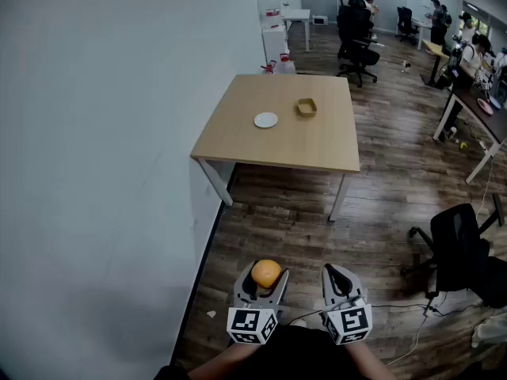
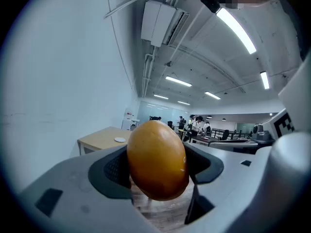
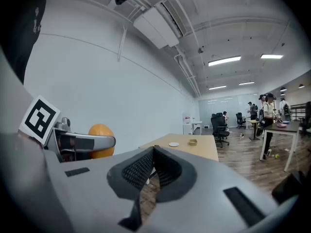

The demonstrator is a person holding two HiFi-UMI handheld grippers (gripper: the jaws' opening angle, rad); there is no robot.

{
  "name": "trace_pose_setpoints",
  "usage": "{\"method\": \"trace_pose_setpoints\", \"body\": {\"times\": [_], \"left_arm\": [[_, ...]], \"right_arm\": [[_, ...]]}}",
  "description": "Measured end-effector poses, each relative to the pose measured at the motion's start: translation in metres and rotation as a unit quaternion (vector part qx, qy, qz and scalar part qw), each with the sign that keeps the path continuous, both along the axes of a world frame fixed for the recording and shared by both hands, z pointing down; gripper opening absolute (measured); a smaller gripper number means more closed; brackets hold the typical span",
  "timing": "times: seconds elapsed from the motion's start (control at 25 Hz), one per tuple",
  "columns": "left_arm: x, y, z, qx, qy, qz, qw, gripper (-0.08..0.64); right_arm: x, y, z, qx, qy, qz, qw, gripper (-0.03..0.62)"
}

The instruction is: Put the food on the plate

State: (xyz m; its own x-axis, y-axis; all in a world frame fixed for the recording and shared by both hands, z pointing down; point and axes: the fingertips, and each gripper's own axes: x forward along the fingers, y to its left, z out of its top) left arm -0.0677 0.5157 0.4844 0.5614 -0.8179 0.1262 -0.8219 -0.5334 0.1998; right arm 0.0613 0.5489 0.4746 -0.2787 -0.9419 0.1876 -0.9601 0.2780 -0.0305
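A round orange food item [image 1: 266, 273] sits between the jaws of my left gripper [image 1: 265, 279], which is shut on it; in the left gripper view the orange food [image 2: 158, 159] fills the gap between both pads. My right gripper [image 1: 339, 280] hangs beside it, shut and empty, its pads meeting [image 3: 151, 155]. Both grippers are held low over the wooden floor, far from the table. A small white plate [image 1: 266, 119] lies on the wooden table [image 1: 301, 147] well ahead. The plate [image 2: 119, 139] shows small and distant past the food, and the plate [image 3: 173, 144] is also in the right gripper view.
A yellow bowl [image 1: 306, 107] stands on the table right of the plate. A white wall [image 1: 95, 172] runs along the left. A black office chair [image 1: 463, 248] stands at the right, another chair [image 1: 356, 34] behind the table. People work at desks at the back right.
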Motion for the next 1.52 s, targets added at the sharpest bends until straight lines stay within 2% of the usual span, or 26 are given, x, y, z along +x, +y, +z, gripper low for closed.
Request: {"method": "trace_pose_setpoints", "body": {"times": [0.12,0.32,0.52,0.76,0.96,1.24,1.36,1.52], "left_arm": [[0.001,-0.002,0.0,0.003,0.003,-0.005,1.0,0.318],[-0.002,-0.012,0.0,0.008,0.002,-0.015,0.9999,0.319],[-0.004,-0.03,0.006,0.009,0.002,-0.021,0.9997,0.319],[0.006,-0.065,0.017,0.004,0.0,-0.002,1.0,0.319],[0.013,-0.126,0.029,-0.009,0.007,0.002,0.9999,0.319],[0.02,-0.234,0.043,-0.024,0.007,0.006,0.9997,0.319],[0.018,-0.275,0.042,-0.036,0.005,0.009,0.9993,0.319],[0.021,-0.331,0.036,-0.053,0.021,0.019,0.9982,0.319]], "right_arm": [[0.002,-0.002,0.005,-0.005,0.0,-0.001,1.0,0.06],[0.009,-0.007,0.008,-0.008,-0.03,0.003,1.0,0.06],[0.014,-0.022,0.018,-0.017,-0.028,0.005,0.999,0.06],[0.015,-0.056,0.034,-0.036,-0.016,0.0,0.999,0.06],[0.032,-0.115,0.038,-0.049,-0.014,0.019,0.998,0.06],[0.054,-0.224,0.041,-0.08,0.023,0.035,0.996,0.06],[0.057,-0.271,0.034,-0.085,0.019,0.035,0.996,0.06],[0.056,-0.331,0.021,-0.084,0.032,0.044,0.995,0.06]]}}
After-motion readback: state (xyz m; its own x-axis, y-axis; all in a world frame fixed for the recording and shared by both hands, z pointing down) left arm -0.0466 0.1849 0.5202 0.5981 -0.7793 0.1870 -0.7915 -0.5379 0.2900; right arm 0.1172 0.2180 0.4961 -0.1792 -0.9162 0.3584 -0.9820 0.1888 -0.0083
